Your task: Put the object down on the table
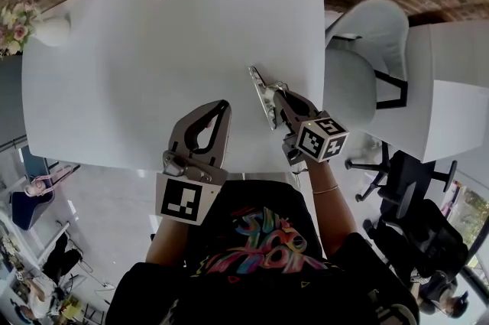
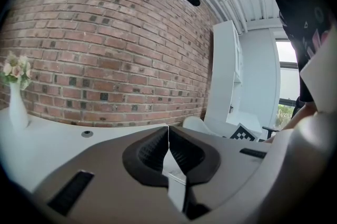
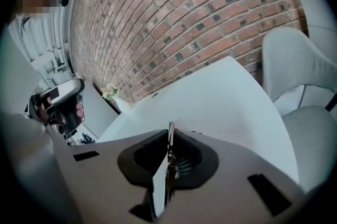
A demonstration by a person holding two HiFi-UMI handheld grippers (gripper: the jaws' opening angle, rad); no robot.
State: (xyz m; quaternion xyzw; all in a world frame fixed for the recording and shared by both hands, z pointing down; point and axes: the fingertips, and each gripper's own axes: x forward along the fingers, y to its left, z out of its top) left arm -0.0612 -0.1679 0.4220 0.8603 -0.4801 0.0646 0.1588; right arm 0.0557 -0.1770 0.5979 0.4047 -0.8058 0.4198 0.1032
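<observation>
Steel-grey strip (image 1: 260,89) pinched in right tool (image 1: 280,100), long axis pointing away over the white counter (image 1: 145,63); contact with the counter unclear. Left tool (image 1: 224,106) alongside.
Left gripper view: clenched, empty.
Right gripper view: strip edge-on between the jaws, projecting ahead.

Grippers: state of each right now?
Left gripper: closed, empty.
Right gripper: closed on a thin metal piece.
</observation>
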